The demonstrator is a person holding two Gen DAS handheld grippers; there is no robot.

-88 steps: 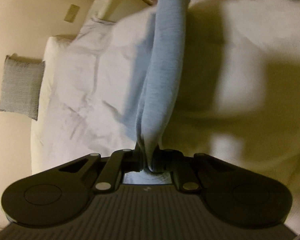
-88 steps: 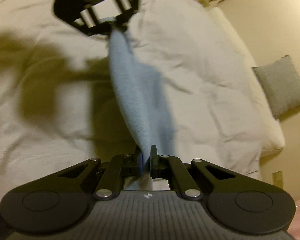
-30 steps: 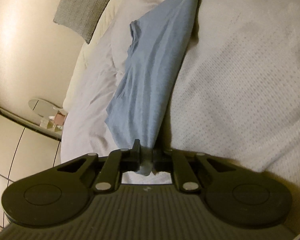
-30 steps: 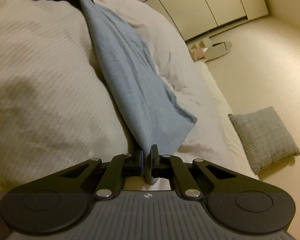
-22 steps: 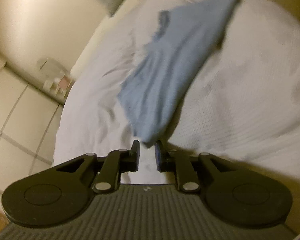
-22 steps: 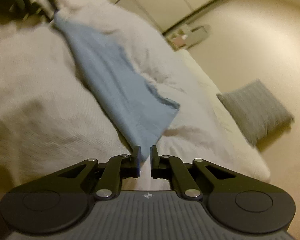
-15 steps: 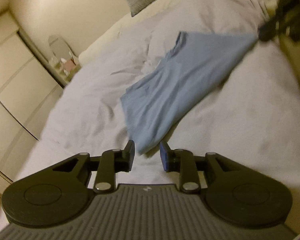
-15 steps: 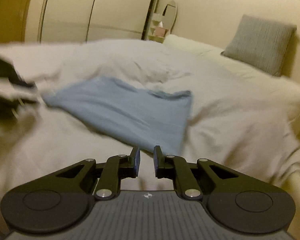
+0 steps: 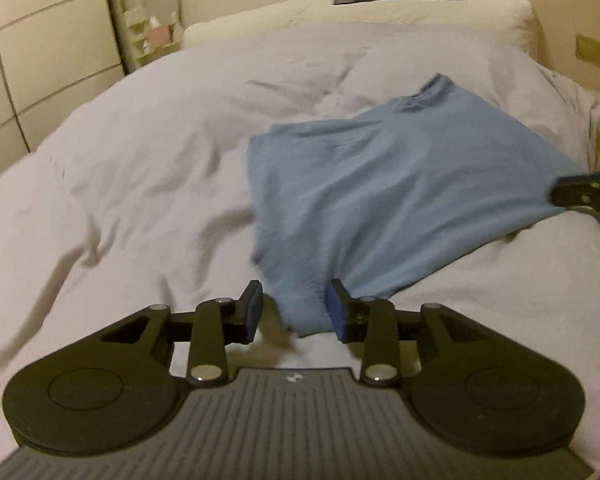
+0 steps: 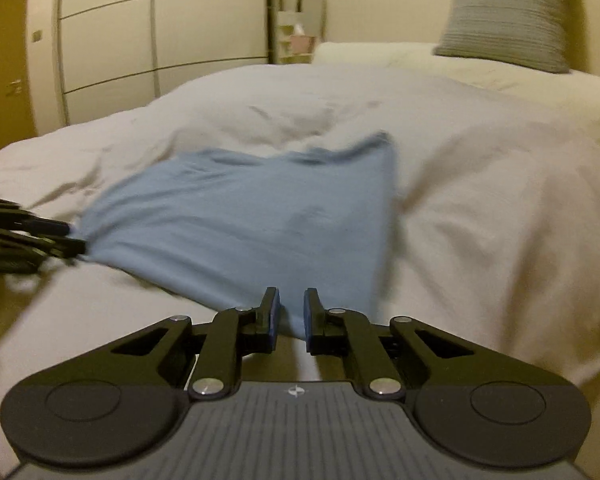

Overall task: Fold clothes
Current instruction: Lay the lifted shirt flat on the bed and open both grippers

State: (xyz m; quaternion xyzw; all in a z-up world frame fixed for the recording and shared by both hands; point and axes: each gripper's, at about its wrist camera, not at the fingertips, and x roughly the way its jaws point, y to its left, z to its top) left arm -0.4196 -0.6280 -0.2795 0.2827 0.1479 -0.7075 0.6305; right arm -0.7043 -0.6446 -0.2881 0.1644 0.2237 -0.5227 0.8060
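Both sets of jaws stand apart now, where a second ago each was clamped on a corner of the blue T-shirt (image 9: pixel 396 184). The left gripper (image 9: pixel 295 309) has opened wide around the garment's near corner, and the right gripper (image 10: pixel 291 313) shows a narrower gap with the other corner lying between its pads. The shirt, earlier stretched taut between them, has settled flat on the white duvet (image 9: pixel 148 168), its collar toward the headboard end. Beyond it lie a cream pillow (image 10: pixel 400 56) and a grey cushion (image 10: pixel 508 16) against the wall, then a small shelf with an oval mirror (image 10: pixel 311 0) and panelled wardrobe doors (image 10: pixel 160 32).
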